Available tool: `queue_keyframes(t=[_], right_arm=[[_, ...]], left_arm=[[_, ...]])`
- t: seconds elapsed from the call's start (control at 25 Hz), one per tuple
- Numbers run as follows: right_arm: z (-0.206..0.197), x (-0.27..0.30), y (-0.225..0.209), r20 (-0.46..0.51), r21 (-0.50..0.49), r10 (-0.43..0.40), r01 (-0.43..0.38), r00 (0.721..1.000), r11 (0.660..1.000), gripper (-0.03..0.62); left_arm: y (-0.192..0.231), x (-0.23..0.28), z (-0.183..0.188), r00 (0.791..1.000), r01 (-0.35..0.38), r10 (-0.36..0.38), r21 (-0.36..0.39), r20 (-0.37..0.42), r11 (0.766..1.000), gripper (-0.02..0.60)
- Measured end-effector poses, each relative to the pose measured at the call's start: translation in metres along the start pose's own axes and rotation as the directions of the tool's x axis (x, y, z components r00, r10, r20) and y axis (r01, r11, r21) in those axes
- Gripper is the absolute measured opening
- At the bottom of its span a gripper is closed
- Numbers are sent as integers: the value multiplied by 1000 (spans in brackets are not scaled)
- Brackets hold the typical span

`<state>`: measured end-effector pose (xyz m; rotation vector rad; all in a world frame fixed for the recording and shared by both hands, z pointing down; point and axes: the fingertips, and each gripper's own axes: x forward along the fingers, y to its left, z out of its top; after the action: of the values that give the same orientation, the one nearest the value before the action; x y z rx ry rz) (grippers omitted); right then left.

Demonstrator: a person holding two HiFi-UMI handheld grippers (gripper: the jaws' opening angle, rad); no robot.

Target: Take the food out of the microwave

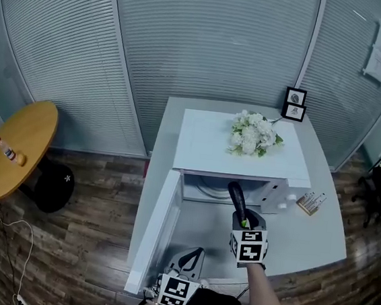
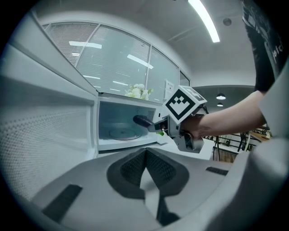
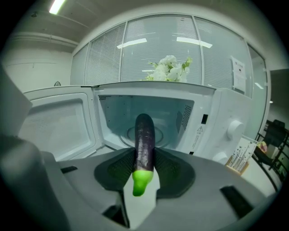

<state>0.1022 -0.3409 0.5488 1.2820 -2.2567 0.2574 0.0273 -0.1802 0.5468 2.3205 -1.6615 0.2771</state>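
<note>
Closest to the person's body, low in the head view, sits the left gripper (image 1: 197, 253), jaw tips pressed together with nothing between them, pointing toward the microwave's open door (image 1: 159, 226). Just ahead and to its right, the right gripper (image 3: 143, 152) is held in a bare-armed hand (image 2: 196, 128) above the white table (image 1: 303, 241). Its jaws are clamped on the eggplant (image 3: 144, 135), both pads pressing the purple body near the stem end. The green stem (image 3: 141, 182) sticks back toward the camera and hangs slightly down; the dark rounded end points forward at the oven cavity. From above, that dark end lies at the mouth of the cavity; whether it is just inside or just outside the front edge cannot be told. The eggplant is carried in the air, touching neither table nor oven floor. Beyond it, the white microwave (image 1: 205, 143) stands with its door swung fully out to the left, and the glass turntable (image 3: 169, 137) lies bare inside. A bunch of white flowers (image 1: 253, 133) rests on the microwave's top, toward its right side. A small stand of cards (image 1: 310, 203) sits on the table just right of the oven, and two small framed pictures (image 1: 294, 104) stand at the table's far edge. Well apart to the left, a round wooden table (image 1: 26, 138) carries a bottle (image 1: 9, 152). Glass walls with blinds close off the background.
</note>
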Motion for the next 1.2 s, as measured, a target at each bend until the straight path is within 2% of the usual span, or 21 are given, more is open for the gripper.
queue_keyframes(t=[0.44,0.72,1.2], right_arm=[[-15,-23,5,8,32,-26,26,1000,999,133],[-15,-42,11,33,5,-51,51,998,999,133],[-27,-73,20,55,67,-79,75,995,995,133]], left_arm=[[-9,-1,-2,998,56,-56,8,0,998,8],[-5,-2,-5,998,69,-69,-6,-7,998,8],[-8,-3,1,994,112,-112,5,9,994,8]])
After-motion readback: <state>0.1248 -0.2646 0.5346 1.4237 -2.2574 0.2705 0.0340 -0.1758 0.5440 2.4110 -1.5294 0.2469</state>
